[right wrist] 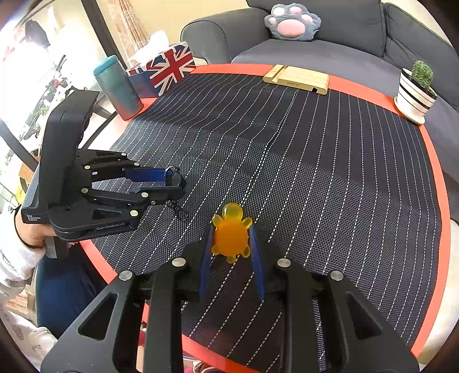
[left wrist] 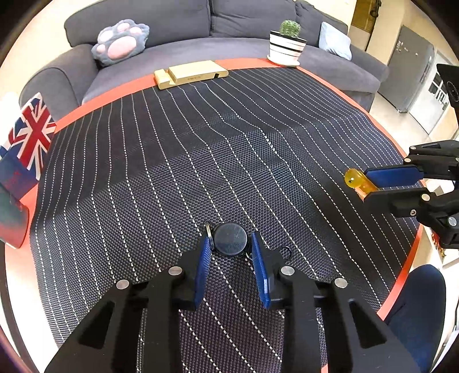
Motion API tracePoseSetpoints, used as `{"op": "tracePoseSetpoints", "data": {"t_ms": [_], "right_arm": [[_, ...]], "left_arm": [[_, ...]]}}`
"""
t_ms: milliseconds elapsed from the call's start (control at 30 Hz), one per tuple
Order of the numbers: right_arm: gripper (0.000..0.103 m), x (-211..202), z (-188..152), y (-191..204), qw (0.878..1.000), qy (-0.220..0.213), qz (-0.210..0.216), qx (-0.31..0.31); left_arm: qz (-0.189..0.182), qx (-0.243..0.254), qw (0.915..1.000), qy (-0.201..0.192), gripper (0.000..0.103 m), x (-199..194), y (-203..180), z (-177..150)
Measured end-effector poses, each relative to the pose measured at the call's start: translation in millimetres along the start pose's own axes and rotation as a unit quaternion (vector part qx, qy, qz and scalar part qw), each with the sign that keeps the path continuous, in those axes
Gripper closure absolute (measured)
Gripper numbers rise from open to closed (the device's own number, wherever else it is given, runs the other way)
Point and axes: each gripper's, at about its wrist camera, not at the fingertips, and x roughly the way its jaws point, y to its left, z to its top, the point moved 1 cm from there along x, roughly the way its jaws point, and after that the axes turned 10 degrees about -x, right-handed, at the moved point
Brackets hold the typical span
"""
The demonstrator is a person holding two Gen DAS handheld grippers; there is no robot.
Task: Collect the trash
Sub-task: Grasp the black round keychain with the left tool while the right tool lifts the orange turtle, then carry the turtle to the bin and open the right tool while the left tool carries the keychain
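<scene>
A black round reel with a small chain and clip lies on the dark woven mat. My left gripper is shut on it, one blue pad pressing each side of the disc. A translucent yellow turtle toy sits between the blue pads of my right gripper, which is shut on it, low over the mat. In the left wrist view the right gripper comes in from the right edge with the turtle sticking out. In the right wrist view the left gripper is at the left, held by a hand.
The round table has an orange rim. On its far side stand a Union Jack tissue box, a teal tumbler, a wooden stand and a potted cactus. A grey sofa with a paw cushion is behind.
</scene>
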Motion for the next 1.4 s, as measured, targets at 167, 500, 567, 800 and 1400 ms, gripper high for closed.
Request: {"op": "tracePoseSetpoints", "data": {"t_ms": [167,500,567,800,1400], "right_arm": [[0.078,-4,2,5,1.000,-0.006,0.000,-0.004],[0.078,-26,5,25,0.999,-0.026,-0.009,-0.020],[0.078,-33,3,31,0.999,-0.031,-0.009,-0.024],[0.078,-58,-7,57,0.998,-0.051,-0.009,-0.037],[0.078,-116,-68,136,0.994,-0.085,0.019,-0.062]], "left_arm": [[-0.006,0.002,0.9999,-0.010,0.075,-9,-1,1],[-0.029,0.016,0.9987,-0.040,0.076,-52,-8,-6],[-0.036,0.021,0.9981,-0.046,0.076,-64,-11,-11],[-0.057,0.037,0.9955,-0.067,0.076,-104,-24,-32],[-0.101,0.058,0.9893,-0.088,0.076,-165,-50,-102]]}}
